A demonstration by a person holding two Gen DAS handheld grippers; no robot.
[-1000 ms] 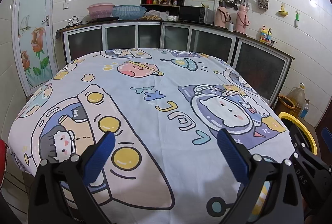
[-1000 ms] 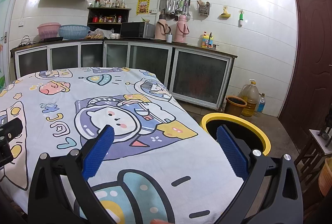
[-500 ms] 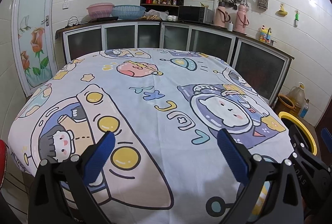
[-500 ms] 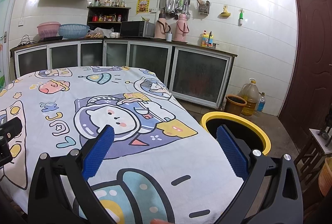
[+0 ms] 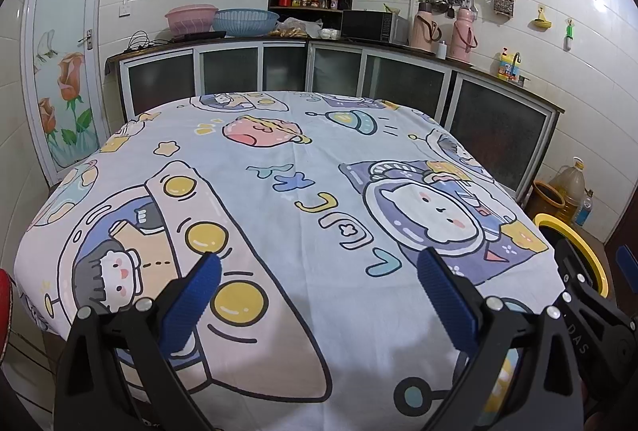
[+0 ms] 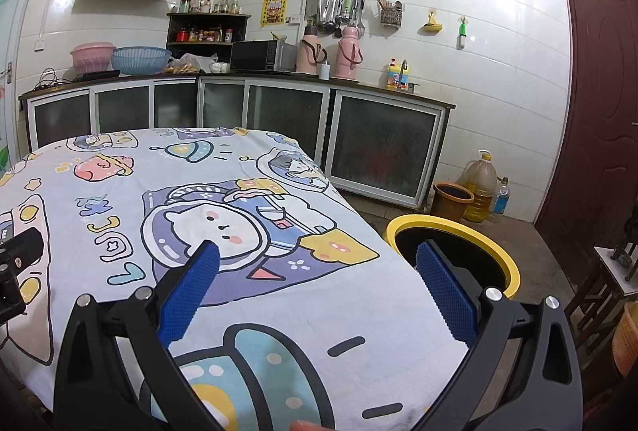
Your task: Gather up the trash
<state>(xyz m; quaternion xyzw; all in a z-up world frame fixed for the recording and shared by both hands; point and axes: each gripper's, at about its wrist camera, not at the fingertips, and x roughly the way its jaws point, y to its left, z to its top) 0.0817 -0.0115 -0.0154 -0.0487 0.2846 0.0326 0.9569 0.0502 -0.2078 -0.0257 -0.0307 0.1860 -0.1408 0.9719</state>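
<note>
A table with a cartoon-print cloth (image 5: pixel 303 199) fills both views; I see no loose trash on it. A yellow-rimmed black bin (image 6: pixel 454 251) stands on the floor off the table's right edge, and it also shows in the left wrist view (image 5: pixel 574 251). My left gripper (image 5: pixel 317 271) is open and empty above the near part of the cloth. My right gripper (image 6: pixel 317 267) is open and empty above the table's near right corner, its right finger in front of the bin. The right gripper's body (image 5: pixel 590 311) shows at the left view's right edge.
Kitchen cabinets (image 6: pixel 279 112) with a microwave, flasks and baskets run along the far walls. A brown pot (image 6: pixel 452 197), an oil jug and a bottle sit on the floor by the cabinets. A dark red door (image 6: pixel 598 112) and a small stand are on the right.
</note>
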